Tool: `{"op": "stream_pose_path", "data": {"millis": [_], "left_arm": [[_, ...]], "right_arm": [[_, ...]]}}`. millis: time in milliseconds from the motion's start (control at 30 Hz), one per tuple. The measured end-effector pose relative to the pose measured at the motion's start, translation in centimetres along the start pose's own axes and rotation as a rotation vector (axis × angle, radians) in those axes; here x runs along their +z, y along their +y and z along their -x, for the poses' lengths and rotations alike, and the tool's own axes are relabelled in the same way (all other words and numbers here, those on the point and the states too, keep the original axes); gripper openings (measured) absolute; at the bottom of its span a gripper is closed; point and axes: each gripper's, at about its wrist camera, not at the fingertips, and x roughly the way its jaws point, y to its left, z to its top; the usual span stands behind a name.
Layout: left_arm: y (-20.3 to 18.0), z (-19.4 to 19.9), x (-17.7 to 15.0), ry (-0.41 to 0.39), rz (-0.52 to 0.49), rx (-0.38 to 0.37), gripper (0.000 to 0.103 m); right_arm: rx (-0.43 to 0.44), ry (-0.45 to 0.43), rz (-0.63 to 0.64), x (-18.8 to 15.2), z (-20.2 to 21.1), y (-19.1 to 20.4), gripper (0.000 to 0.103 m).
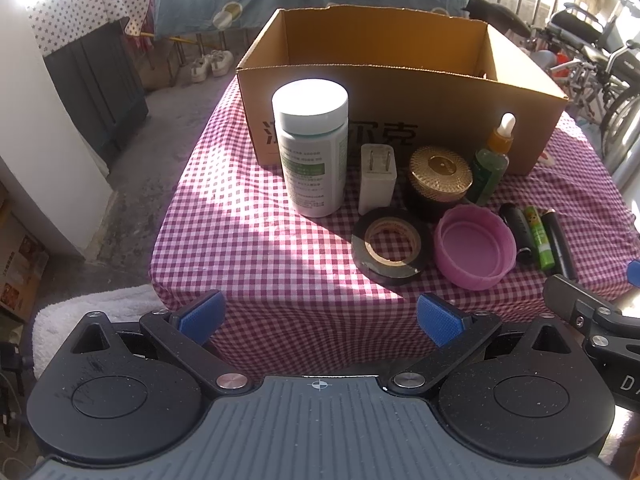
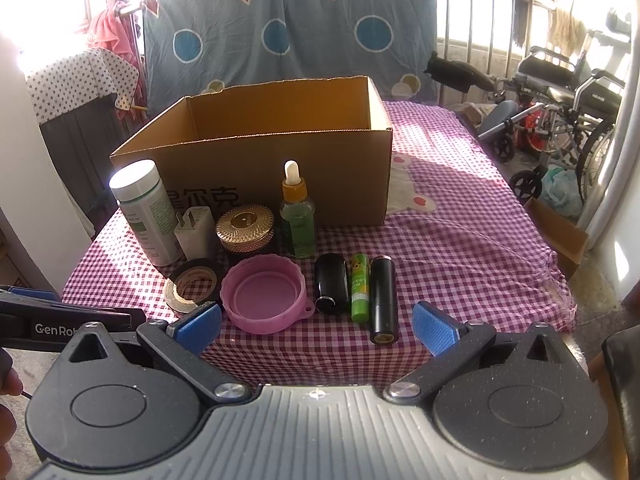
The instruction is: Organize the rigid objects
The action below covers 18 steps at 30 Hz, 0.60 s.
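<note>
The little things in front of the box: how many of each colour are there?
White: 2, bottle and charger
Gold: 1, jar
Green: 2, dropper bottle and glue stick
Pink: 1, lid
Black: 3, tape and two tubes
Total: 9

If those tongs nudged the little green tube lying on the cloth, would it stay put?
Probably not: the green tube is round and lies on its side, so it would likely roll. The black cylinders close on either side might stop it. It looks small and light.
</note>
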Motion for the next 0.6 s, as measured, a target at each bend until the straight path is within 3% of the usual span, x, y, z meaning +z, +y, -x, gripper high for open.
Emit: {"op": "stream_pose_path", "data": {"millis": [600], "left_arm": [[0.13,-0.05,0.06,0.001,-0.002,0.006,0.102]], "right_arm": [[0.006,0.004,-0.001,-0.04,-0.08,0.11,0.103]]}}
